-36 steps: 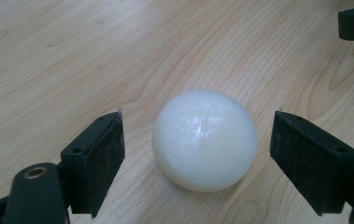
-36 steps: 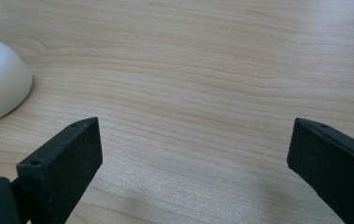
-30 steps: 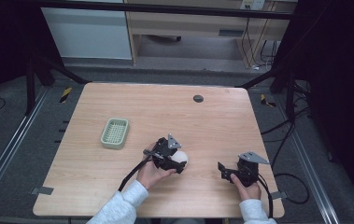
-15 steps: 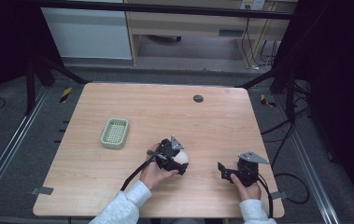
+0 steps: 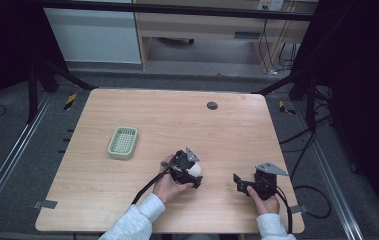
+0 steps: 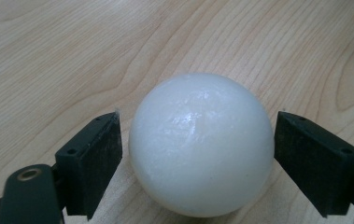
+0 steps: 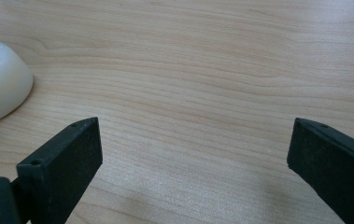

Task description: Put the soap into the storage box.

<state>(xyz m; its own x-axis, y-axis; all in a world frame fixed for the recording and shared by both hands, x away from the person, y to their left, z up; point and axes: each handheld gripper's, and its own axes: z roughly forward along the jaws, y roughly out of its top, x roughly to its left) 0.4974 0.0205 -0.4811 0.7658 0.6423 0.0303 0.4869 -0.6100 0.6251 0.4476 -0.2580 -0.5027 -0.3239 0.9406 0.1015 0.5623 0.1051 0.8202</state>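
So the main thing here was a white ball (image 6: 201, 144), smooth and a bit glossy, maybe wax or plastic, sitting on the pale wood-grain table (image 5: 142, 200) near the front edge, roughly centre. The left gripper (image 6: 198, 154) was down around it with a flat black jaw on each side. In the left gripper view there was a thin sliver of gap on the left side and the right jaw sat right at the ball's edge, so I honestly couldn't tell if it was actually clamped or just bracketing it. In the high view the person's left hand (image 5: 167, 186), in a light grey sleeve, came in from the near edge with the gripper angled toward the far right, cable trailing back.

The right gripper (image 7: 193, 158) was off to the right of the ball, near the front right of the table, jaws spread wide over bare wood and pointing left toward the ball, whose edge peeked into the right gripper view. Its grey three-cornered plate (image 5: 271, 168) sat on top.

Farther back on the left was a small pale green slotted tray (image 5: 123, 143), rectangular with rounded corners, well apart from the ball. Way at the far side was a small dark round disc (image 5: 212, 105). Nothing stood between ball and tray.
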